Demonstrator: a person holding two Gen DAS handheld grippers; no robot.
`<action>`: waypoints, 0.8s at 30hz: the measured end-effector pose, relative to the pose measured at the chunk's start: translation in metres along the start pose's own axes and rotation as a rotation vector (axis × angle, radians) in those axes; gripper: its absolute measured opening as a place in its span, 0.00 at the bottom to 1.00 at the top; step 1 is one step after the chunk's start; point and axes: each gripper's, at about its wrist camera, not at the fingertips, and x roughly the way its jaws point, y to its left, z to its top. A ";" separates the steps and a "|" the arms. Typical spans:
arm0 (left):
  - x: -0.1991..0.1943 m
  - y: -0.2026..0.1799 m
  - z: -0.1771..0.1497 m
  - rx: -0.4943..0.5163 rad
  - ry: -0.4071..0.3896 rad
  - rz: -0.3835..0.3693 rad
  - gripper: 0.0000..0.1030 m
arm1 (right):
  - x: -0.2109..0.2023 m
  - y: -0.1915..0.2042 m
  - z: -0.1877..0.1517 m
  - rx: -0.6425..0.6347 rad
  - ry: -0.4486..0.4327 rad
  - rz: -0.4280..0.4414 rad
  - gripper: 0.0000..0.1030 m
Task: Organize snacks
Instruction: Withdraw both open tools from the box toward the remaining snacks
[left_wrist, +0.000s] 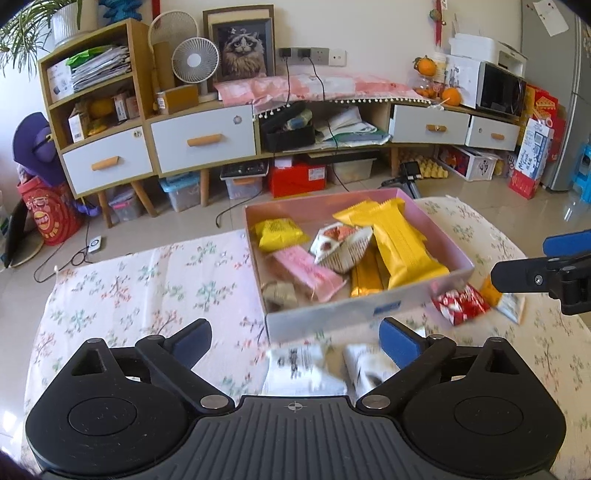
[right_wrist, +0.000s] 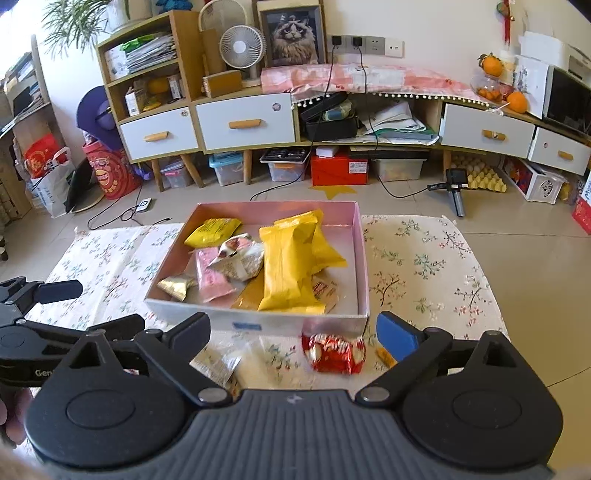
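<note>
A pink box (left_wrist: 332, 314) sits on the flowered cloth and holds several snacks, among them long yellow packets (left_wrist: 399, 243) and a pink packet (left_wrist: 310, 271). My left gripper (left_wrist: 295, 332) stands open just before the box's near wall, above two blurred white packets (left_wrist: 303, 365); nothing touches its pads. My right gripper (right_wrist: 293, 328) is open too, with a blurred red packet (right_wrist: 334, 352) on the cloth between and below its fingers, untouched. The same box (right_wrist: 258, 321) lies right ahead. The red packet (left_wrist: 460, 301) also shows by the box's right corner.
The flowered cloth (right_wrist: 424, 266) covers a low surface. A white packet (right_wrist: 218, 360) and a small orange piece (right_wrist: 384, 356) lie near the box. Tiled floor with cables, storage bins and a long cabinet (left_wrist: 203, 140) lies beyond.
</note>
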 end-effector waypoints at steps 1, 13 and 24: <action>-0.003 0.001 -0.003 -0.002 0.001 0.003 0.96 | -0.002 0.002 -0.002 -0.005 -0.001 0.003 0.96; -0.024 0.007 -0.042 -0.026 0.045 0.028 0.98 | -0.009 0.013 -0.030 -0.051 0.007 0.028 1.00; -0.027 0.021 -0.069 -0.046 0.042 0.018 0.99 | -0.005 0.008 -0.056 -0.066 0.035 0.040 1.00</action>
